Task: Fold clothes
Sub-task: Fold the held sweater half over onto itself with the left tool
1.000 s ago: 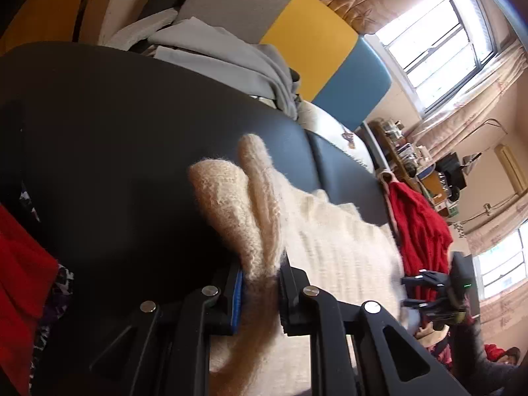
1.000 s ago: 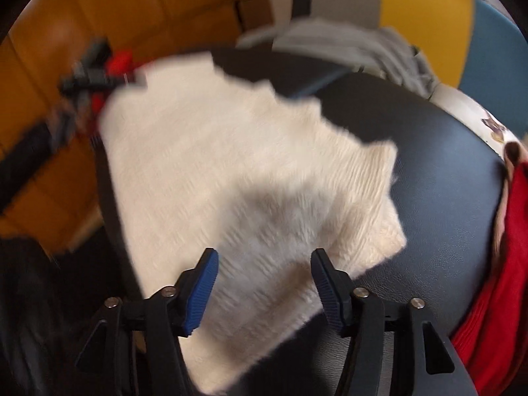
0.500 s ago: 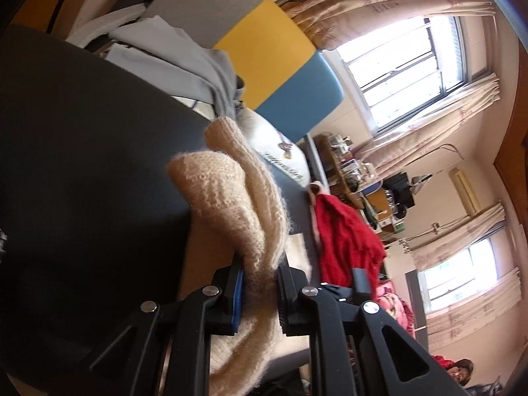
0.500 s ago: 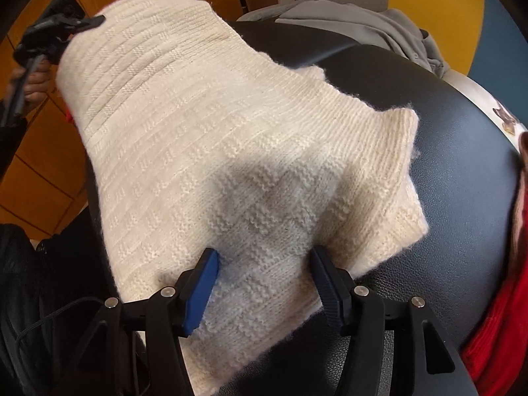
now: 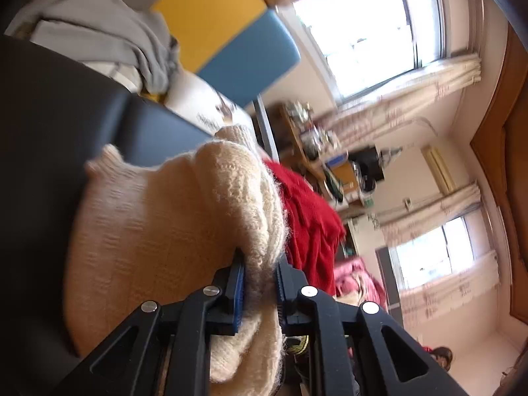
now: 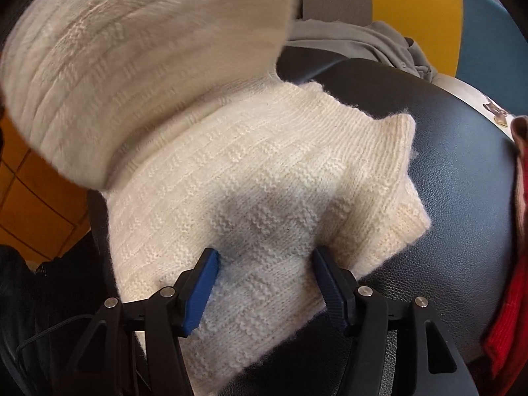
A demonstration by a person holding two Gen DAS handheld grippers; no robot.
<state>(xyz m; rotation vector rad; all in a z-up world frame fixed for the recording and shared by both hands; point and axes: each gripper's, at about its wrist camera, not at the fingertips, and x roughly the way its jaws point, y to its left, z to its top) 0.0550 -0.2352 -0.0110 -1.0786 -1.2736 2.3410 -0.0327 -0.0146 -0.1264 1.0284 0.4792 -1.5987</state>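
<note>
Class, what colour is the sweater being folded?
Cream sweater, with a textured block knit; clearest in the right wrist view.

Home living room: curtained windows (image 5: 373, 33), cluttered shelf (image 5: 313, 132).

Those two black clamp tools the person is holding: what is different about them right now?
The left gripper has its jaws shut on a fold of the cream sweater, holding it up; the right gripper has its jaws wide apart above the sweater's flat part, pinching nothing. Both share black frames and blue pads.
</note>
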